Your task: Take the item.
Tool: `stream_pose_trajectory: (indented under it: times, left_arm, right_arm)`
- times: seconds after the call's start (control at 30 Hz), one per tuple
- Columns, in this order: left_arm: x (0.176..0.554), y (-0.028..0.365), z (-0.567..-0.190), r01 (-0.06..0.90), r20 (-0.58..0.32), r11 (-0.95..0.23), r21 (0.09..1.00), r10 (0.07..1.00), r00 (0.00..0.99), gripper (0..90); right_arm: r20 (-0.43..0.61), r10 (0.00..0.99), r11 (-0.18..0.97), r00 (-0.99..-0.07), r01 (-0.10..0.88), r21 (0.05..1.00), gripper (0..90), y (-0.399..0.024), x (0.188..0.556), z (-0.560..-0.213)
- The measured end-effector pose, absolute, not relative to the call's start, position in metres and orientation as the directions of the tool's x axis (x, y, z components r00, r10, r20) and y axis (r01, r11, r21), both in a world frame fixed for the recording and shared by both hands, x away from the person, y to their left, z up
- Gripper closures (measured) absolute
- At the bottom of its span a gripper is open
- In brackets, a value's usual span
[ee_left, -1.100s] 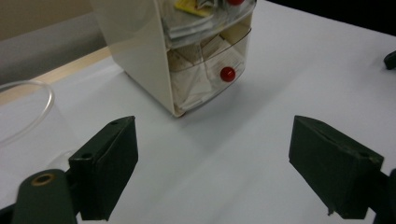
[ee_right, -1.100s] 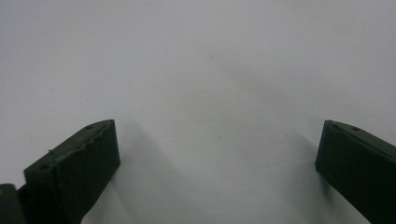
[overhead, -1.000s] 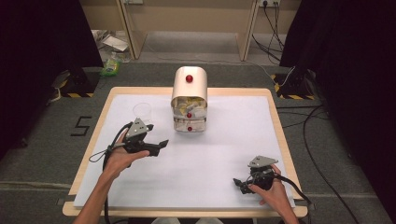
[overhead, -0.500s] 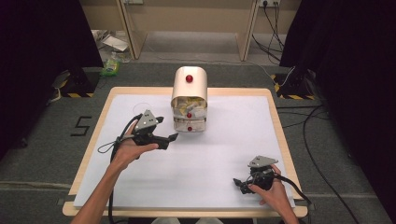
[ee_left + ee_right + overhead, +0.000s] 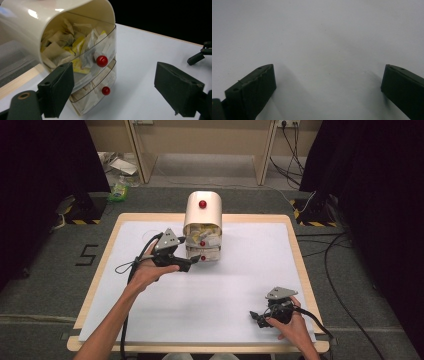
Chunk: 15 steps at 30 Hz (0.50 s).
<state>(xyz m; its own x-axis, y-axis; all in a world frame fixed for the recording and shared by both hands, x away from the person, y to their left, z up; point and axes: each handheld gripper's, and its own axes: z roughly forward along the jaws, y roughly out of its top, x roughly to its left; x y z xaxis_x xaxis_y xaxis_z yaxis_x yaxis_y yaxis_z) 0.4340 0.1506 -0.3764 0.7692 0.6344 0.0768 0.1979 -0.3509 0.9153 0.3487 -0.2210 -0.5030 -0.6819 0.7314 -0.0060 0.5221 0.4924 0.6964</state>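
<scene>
A cream drawer cabinet (image 5: 202, 215) with a rounded top stands at the far middle of the white table (image 5: 240, 270). Its two clear drawers hold several paper sachets, and each has a red knob. In the left gripper view the upper knob (image 5: 102, 61) and lower knob (image 5: 106, 90) face me between the jaws. My left gripper (image 5: 192, 262) (image 5: 116, 85) hovers open just left of the cabinet's front, holding nothing. My right gripper (image 5: 256, 316) (image 5: 328, 82) rests open near the table's front right, its jaws over bare white surface.
A faint clear plastic cup (image 5: 150, 237) stands on the table left of the cabinet, behind my left hand. The table has a wooden rim (image 5: 100, 270). Cables and boxes lie on the grey floor beyond. The right gripper's jaws (image 5: 200, 53) appear far off in the left gripper view.
My left gripper has moved right and a little up, closing in on the cabinet's drawer fronts, jaws still open. The right hand has stayed where it was.
</scene>
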Motion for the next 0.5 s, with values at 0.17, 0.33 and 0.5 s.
stream_pose_trajectory:
  times: [0.17, 0.33, 0.5]
  left_arm:
    - [0.441, 0.141, -0.375, 0.197, 0.081, -0.363, 0.911, 0.625, 0.777, 16.1]
    - [0.448, 0.133, -0.373, 0.191, 0.090, -0.365, 0.911, 0.628, 0.773, 16.4]
    - [0.453, 0.131, -0.371, 0.187, 0.098, -0.368, 0.911, 0.633, 0.768, 16.4]
  right_arm:
    - [-0.007, 0.731, 0.494, -0.682, 0.522, 0.695, 0.2, -0.221, 0.349, -0.503]
    - [-0.008, 0.731, 0.495, -0.683, 0.521, 0.695, 0.2, -0.221, 0.349, -0.503]
    - [-0.009, 0.731, 0.495, -0.683, 0.521, 0.695, 0.2, -0.221, 0.349, -0.503]
